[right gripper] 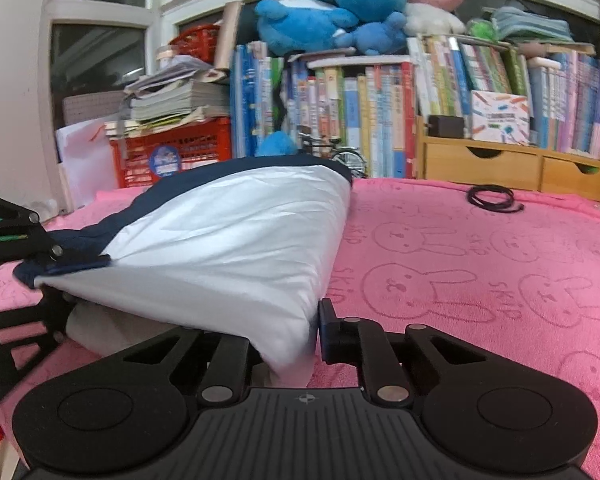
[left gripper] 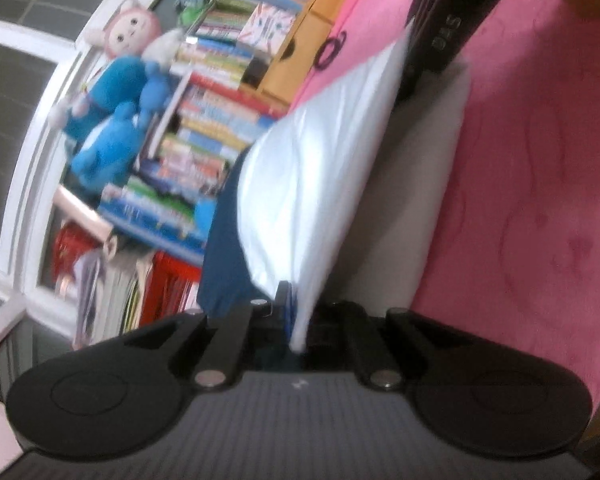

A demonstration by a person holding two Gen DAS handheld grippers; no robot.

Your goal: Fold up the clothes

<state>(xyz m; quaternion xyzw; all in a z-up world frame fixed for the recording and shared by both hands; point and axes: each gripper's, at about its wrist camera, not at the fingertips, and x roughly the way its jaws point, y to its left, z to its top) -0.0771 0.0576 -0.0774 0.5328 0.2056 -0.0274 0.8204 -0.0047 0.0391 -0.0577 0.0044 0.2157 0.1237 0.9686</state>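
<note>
On a surface covered by a pink fleece blanket [right gripper: 480,264] stamped with rabbit outlines and the word "skip", a white garment with a navy blue panel [right gripper: 228,248] is lifted by two corners so that it sags between them, its lower folds still lying on the blanket near the front left part of the surface.

From the right wrist view, the right hand-held gripper [right gripper: 296,356] points forward and slightly downward, held level from side to side. Its black fingers are drawn together on a white corner of the garment; the right fingertip [right gripper: 327,320] presses against the cloth, while the left one is hidden under it. At the left edge of this view the left hand-held gripper [right gripper: 50,264] reaches in sideways, clamped on the garment's far corner where the navy panel meets the white.

The left wrist view is blurred and steeply rolled, so the room appears tipped on its side. There the left hand-held gripper [left gripper: 290,312] has its fingers closed tight on a thin edge of white and navy cloth [left gripper: 312,184], which billows away from it. The black body of the other gripper crosses the top right.

Along the far edge of the surface stand a row of colourful upright books [right gripper: 380,112], a light wooden drawer unit [right gripper: 500,168], a red plastic crate [right gripper: 172,156], and blue and pink plush toys [right gripper: 340,4] on top of the books. A coiled black cable [right gripper: 494,197] lies on the blanket near the drawers.
</note>
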